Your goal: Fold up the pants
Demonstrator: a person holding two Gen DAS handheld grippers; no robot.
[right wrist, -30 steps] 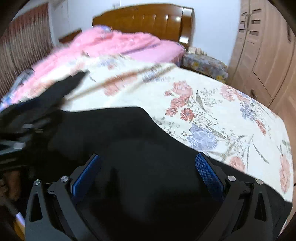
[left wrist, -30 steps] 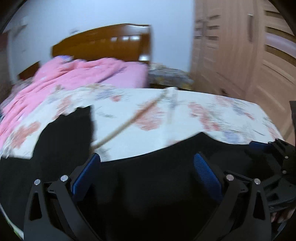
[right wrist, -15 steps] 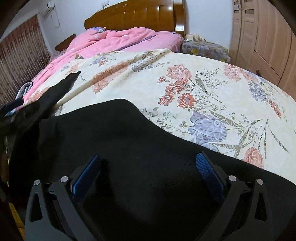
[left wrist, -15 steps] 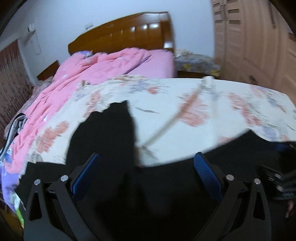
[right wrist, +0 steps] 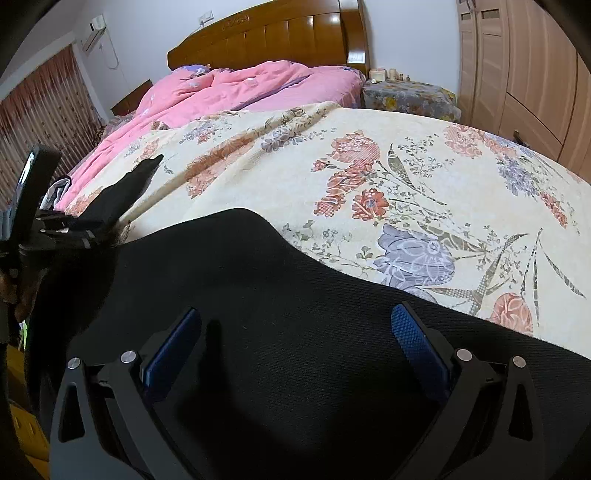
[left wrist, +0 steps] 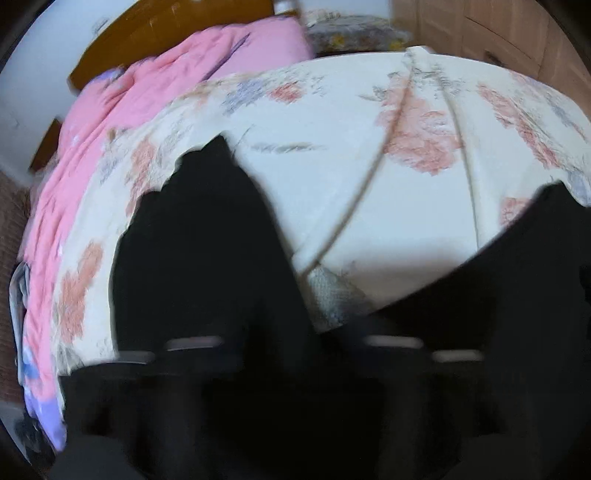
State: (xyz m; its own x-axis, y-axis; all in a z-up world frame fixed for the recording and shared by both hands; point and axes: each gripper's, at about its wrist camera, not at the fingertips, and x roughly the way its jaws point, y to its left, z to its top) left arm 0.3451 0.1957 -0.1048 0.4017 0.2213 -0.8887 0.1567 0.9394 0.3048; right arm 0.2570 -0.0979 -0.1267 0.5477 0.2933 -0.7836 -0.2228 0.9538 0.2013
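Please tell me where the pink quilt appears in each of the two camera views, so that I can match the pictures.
Left wrist view: the crumpled pink quilt runs down the upper left, blurred, beside the floral cream bedspread.
Right wrist view: the quilt lies at upper centre-left, beyond the bedspread.
Shared landmark: the brown wooden headboard, right behind the quilt.
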